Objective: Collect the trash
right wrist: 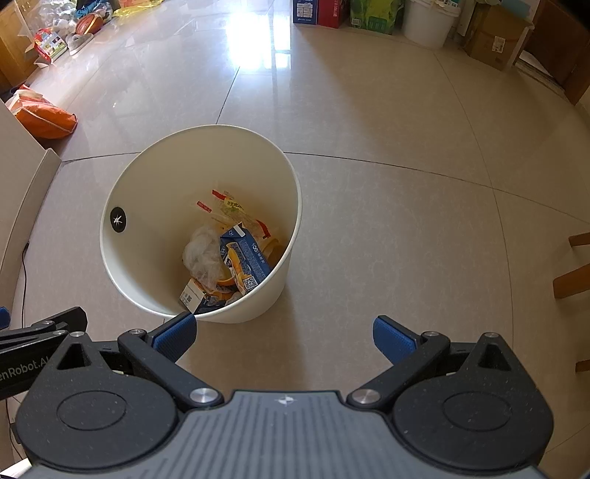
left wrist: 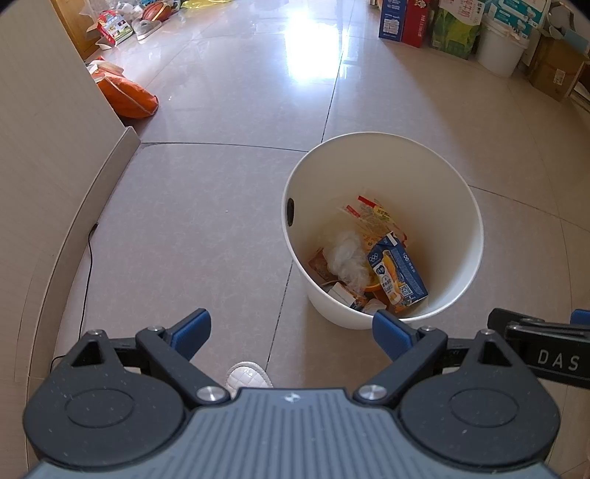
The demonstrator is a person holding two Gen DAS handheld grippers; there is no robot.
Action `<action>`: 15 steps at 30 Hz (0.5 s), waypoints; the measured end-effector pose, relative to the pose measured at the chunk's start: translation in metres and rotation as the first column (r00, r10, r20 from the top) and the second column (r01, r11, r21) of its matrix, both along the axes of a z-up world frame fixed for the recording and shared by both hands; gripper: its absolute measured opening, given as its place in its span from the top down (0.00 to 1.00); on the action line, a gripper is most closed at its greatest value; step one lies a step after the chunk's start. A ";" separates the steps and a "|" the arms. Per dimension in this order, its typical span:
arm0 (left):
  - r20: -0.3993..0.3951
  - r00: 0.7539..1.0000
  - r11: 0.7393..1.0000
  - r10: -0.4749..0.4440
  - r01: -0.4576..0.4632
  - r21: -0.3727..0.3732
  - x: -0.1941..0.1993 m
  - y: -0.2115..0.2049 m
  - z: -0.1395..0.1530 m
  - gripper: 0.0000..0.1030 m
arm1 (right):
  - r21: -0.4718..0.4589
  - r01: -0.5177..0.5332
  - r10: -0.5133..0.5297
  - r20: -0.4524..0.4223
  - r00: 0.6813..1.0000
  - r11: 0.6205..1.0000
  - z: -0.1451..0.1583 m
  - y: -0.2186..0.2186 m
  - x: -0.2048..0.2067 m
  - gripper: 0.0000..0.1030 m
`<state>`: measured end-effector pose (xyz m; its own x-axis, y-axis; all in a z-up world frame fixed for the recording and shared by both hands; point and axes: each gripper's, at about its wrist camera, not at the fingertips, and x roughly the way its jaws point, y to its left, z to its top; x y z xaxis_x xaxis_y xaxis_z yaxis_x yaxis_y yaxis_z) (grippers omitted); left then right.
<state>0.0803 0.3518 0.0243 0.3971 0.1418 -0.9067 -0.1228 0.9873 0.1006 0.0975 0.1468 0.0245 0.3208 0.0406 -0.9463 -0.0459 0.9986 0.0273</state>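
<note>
Both hand-held grippers hang over the tiled floor point(left wrist: 206, 221) with nothing in them: the left hand-held gripper point(left wrist: 291, 333) has its blue pads spread wide, and the right hand-held gripper point(right wrist: 284, 337) is spread just as wide. Under the left one, the toe of a white quilted slipper point(left wrist: 247, 374) shows on the floor. Just beyond the fingertips stands a white trash bin point(left wrist: 461, 206), upright on the tiles, between the two grippers' lines of sight. Inside it lies the collected trash: a blue drink carton point(left wrist: 396, 271) leaning against the near wall, a crumpled clear plastic bag point(left wrist: 346, 258) touching its left side, yellow and red wrappers point(left wrist: 372, 215) behind them, and a small white box point(right wrist: 191, 294) at the bottom near the rim. Farther left, an orange bag point(left wrist: 127, 94) rests by a beige wall. Well beyond, cardboard boxes point(left wrist: 403, 18) and a white bucket point(left wrist: 499, 46) line the far edge of the room.
</note>
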 end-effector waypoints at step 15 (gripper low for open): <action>-0.001 1.000 1.000 0.000 0.000 0.001 0.001 -0.001 0.000 0.08 | 0.001 0.000 0.000 0.000 1.000 1.000 0.000 0.000 0.000 0.00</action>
